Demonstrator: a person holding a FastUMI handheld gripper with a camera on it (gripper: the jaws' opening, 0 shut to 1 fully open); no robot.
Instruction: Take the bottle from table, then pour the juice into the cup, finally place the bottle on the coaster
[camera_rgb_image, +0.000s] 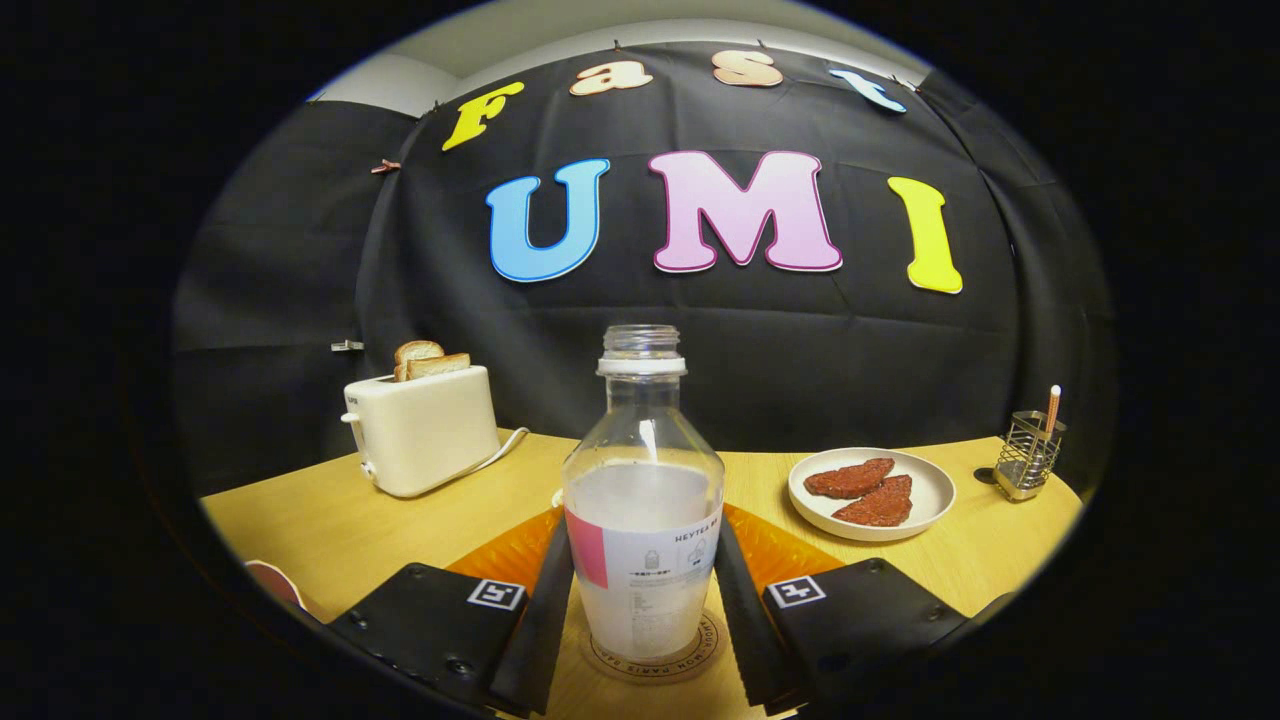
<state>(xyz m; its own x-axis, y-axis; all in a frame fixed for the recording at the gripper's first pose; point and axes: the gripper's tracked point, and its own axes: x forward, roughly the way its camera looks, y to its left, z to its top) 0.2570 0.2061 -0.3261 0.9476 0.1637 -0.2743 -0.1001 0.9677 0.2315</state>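
Toaster with bread slices far left on surface. Centre: uncapped bottle upright on coaster, orange mat behind; hand-held gripper fingers flank it on both sides, contact unclear. Right: plate with two reddish slices, then wire holder.
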